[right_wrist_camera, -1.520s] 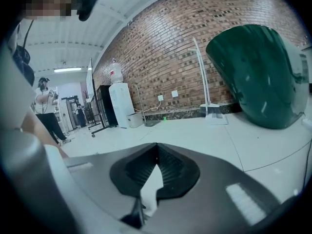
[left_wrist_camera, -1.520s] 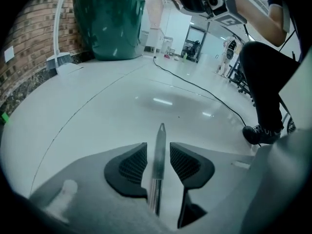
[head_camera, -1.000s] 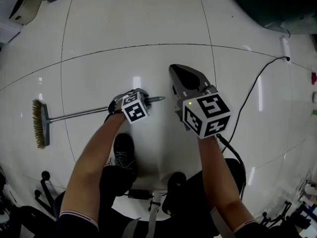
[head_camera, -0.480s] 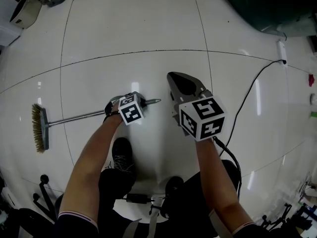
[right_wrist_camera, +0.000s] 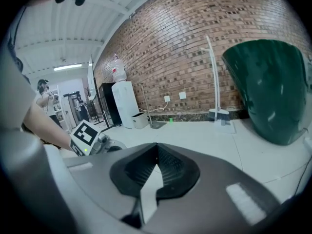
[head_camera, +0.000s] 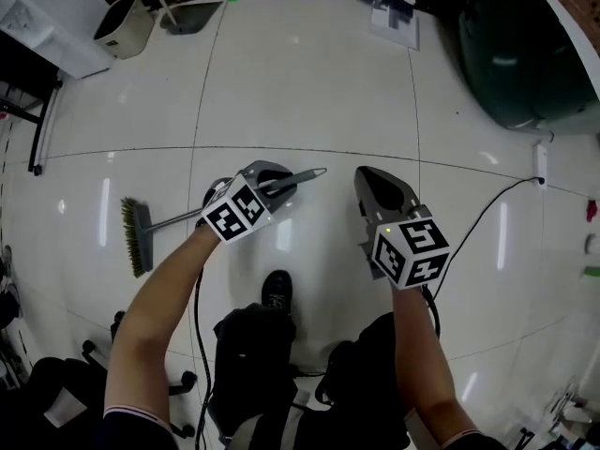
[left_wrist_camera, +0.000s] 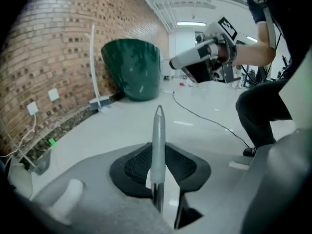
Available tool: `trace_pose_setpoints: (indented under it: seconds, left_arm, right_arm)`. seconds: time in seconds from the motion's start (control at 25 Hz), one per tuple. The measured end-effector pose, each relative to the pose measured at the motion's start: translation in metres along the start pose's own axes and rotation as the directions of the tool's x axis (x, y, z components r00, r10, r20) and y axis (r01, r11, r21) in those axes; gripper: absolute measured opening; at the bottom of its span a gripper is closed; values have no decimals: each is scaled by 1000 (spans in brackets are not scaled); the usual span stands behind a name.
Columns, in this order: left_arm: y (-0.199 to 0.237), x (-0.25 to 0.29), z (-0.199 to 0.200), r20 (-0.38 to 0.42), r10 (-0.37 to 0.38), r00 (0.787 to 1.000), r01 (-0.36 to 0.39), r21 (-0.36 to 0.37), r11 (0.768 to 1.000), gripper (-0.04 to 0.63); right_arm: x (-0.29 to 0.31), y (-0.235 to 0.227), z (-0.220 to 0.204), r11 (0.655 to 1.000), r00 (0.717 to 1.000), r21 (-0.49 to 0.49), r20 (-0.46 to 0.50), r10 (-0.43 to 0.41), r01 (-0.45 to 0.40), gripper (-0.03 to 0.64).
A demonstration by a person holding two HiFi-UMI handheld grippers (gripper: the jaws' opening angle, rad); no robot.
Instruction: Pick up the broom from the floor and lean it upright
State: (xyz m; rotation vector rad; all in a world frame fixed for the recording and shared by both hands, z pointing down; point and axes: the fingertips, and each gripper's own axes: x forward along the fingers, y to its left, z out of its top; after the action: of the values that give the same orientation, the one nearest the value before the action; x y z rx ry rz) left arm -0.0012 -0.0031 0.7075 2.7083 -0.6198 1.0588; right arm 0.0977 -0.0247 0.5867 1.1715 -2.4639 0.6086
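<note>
The broom (head_camera: 178,217) has a grey metal handle and a straw-coloured brush head (head_camera: 136,237), which sits low at the left. My left gripper (head_camera: 281,181) has just closed and is shut on the handle close to its pointed grey tip (head_camera: 314,172). The handle end is raised above the floor. In the left gripper view the handle (left_wrist_camera: 157,145) stands straight up between the dark pads. My right gripper (head_camera: 380,186) hovers to the right of the tip, shut with nothing in it, and it also shows in the left gripper view (left_wrist_camera: 195,60).
A large dark green container (head_camera: 511,54) stands at the back right by the brick wall. Another broom with a dustpan (head_camera: 394,7) leans there, and a white bin (head_camera: 127,26) is at the back left. A black cable (head_camera: 487,204) crosses the floor on the right. My shoe (head_camera: 275,293) is below the grippers.
Both grippers have risen. The left one closed on the handle and lifted that end off the floor. The head view now takes in more of the far wall.
</note>
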Motion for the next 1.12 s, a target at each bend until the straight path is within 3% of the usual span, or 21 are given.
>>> trace_pose_setpoints:
  seconds: [0.28,0.56,0.68,0.8,1.12]
  left_arm:
    - [82,-159,65,68,171,983,-163,-111,980,86]
    - [135,-263,97,106,317,943,-287,-226,931,86]
    - [153,-305,105,132,387,913,-340,-280,898,86]
    - [175,-347,114,150,467,871,-396,-349,849,86]
    - [228,-416,147,172,598,783,-439,-530,726,84]
  right_arm:
    - [-6,85,153,996,998,-74,0,57,-57,5]
    - [-6,144,274,984,996,-153,-10,88,-89,5]
    - [-4,168,309,980,995,-172,-23,101,-103,5]
    - [-1,187,340,974,992,-187,-30,122,-126,5]
    - [29,199,402,957,979,-206,-34,201,-204,3]
